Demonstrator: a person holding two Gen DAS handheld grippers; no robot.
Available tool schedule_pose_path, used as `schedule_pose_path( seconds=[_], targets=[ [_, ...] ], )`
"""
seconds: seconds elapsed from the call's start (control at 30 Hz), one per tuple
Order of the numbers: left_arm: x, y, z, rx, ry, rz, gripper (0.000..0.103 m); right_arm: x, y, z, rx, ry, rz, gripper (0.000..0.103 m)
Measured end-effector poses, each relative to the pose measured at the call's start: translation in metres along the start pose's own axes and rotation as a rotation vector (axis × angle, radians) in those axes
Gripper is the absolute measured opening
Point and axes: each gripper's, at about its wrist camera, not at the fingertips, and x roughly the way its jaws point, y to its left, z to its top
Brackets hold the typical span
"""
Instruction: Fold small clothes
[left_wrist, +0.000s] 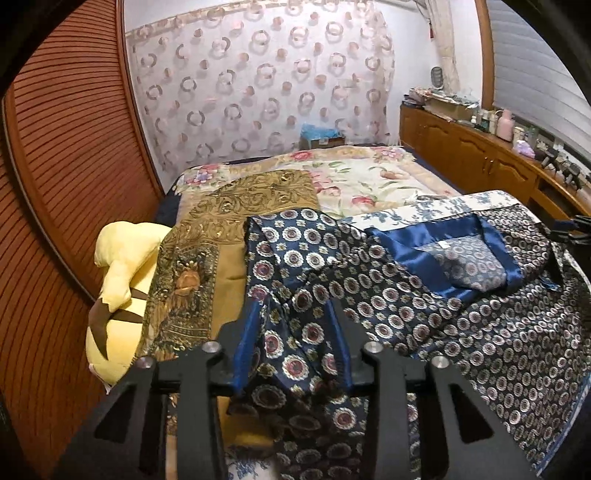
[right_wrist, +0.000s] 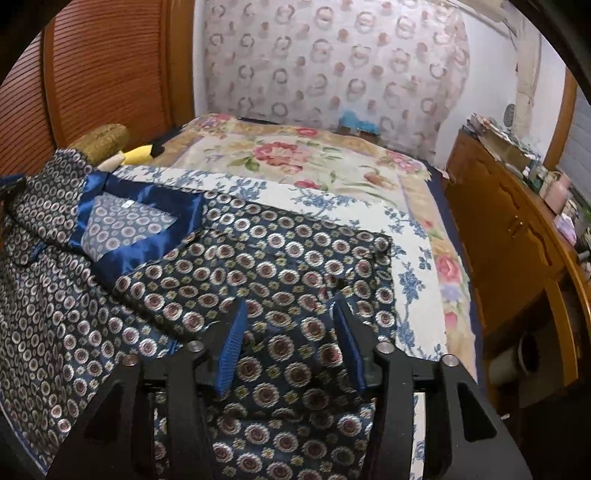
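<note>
Lying spread out on the bed is a shiny dark blue shirt with round flower circles and a bright blue collar (left_wrist: 443, 295), the thing to be folded. It rests on a white cloth with blue flowers (right_wrist: 406, 280), which sits on top of the big flowery bedspread (right_wrist: 295, 155).

Far on the left sits a soft yellow stuffed toy (left_wrist: 118, 266), next to a brown and gold patterned cloth (left_wrist: 207, 251). Neither one is part of the job.

Next comes the left gripper (left_wrist: 291, 314). Its two blue-padded fingers (left_wrist: 245, 332) stand apart, and one sleeve of the shirt runs up between them. The fingers look spread, but I cannot tell if they pinch the cloth at all.

In the middle, the collar lies open, with a small white tag showing inside.

On the right, the right gripper (right_wrist: 291, 314) hangs over the other sleeve. Its fingers (right_wrist: 232, 339) are wide apart, gripping nothing.

I think the folding is only starting, because the shirt is still flat and wide. Next, each gripper should close on its sleeve and bring it in toward the middle of the shirt. The cloth looks slippery, so the pinch needs to be firm.
</note>
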Motion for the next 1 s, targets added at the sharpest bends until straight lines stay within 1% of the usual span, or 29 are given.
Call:
schedule_pose_path(
  seconds=[0.07, 0.17, 0.23, 0.27, 0.3, 0.37, 0.4, 0.43, 0.47, 0.53, 0.6, 0.7, 0.77, 0.8, 0.83, 0.87, 0.9, 1.0],
  targets=[
    [0.000, -0.002, -0.001, 0.007, 0.004, -0.001, 0.029, 0.005, -0.006, 0.002, 0.014, 0.014, 0.003, 0.052],
    [-0.002, -0.005, -0.002, 0.019, 0.008, 0.006, 0.028, 0.013, -0.014, 0.005, 0.058, 0.042, 0.033, 0.052],
    [-0.004, -0.006, -0.004, 0.026, 0.013, 0.004, 0.020, 0.018, -0.015, 0.006, 0.068, 0.062, 0.051, 0.052],
    [-0.004, -0.006, -0.005, 0.026, 0.015, 0.004, 0.017, 0.021, -0.015, 0.005, 0.071, 0.077, 0.064, 0.052],
    [-0.005, -0.006, -0.007, 0.025, 0.014, 0.000, 0.010, 0.025, -0.014, 0.004, 0.072, 0.092, 0.072, 0.052],
    [-0.007, -0.006, -0.009, 0.026, 0.012, 0.001, 0.006, 0.028, -0.010, 0.002, 0.056, 0.107, 0.062, 0.051],
    [-0.008, -0.005, -0.010, 0.025, 0.009, 0.010, 0.003, 0.028, -0.008, 0.001, 0.045, 0.106, 0.058, 0.047],
    [-0.009, -0.006, -0.012, 0.027, 0.005, 0.011, 0.002, 0.028, -0.007, 0.000, 0.037, 0.106, 0.055, 0.041],
    [-0.011, -0.006, -0.013, 0.028, -0.001, 0.007, 0.002, 0.028, -0.005, -0.001, 0.030, 0.104, 0.053, 0.039],
    [-0.017, -0.008, -0.015, 0.029, -0.014, 0.000, 0.000, 0.025, -0.003, -0.002, 0.008, 0.091, 0.063, 0.010],
    [-0.023, -0.011, -0.018, 0.032, -0.030, -0.011, 0.000, 0.021, 0.000, -0.002, -0.015, 0.077, 0.054, 0.006],
    [-0.034, -0.016, -0.023, 0.040, -0.056, -0.027, 0.000, 0.011, -0.002, -0.001, -0.021, 0.048, 0.042, 0.006],
    [-0.041, -0.019, -0.025, 0.039, -0.070, -0.042, 0.000, 0.006, -0.005, 0.002, -0.011, 0.024, 0.014, 0.007],
    [-0.046, -0.020, -0.029, 0.036, -0.079, -0.052, 0.000, 0.004, -0.008, 0.003, 0.000, 0.018, 0.008, 0.020],
    [-0.049, -0.021, -0.031, 0.033, -0.083, -0.058, 0.000, 0.004, -0.011, 0.005, 0.008, 0.016, 0.001, 0.042],
    [-0.053, -0.022, -0.035, 0.028, -0.090, -0.064, 0.000, 0.004, -0.012, 0.006, 0.010, 0.016, -0.009, 0.050],
    [-0.055, -0.023, -0.038, 0.024, -0.093, -0.067, 0.000, 0.005, -0.014, 0.006, 0.010, 0.018, -0.013, 0.052],
    [-0.058, -0.022, -0.050, 0.006, -0.090, -0.076, 0.000, 0.013, -0.019, 0.008, 0.027, 0.038, -0.020, 0.053]
  ],
)
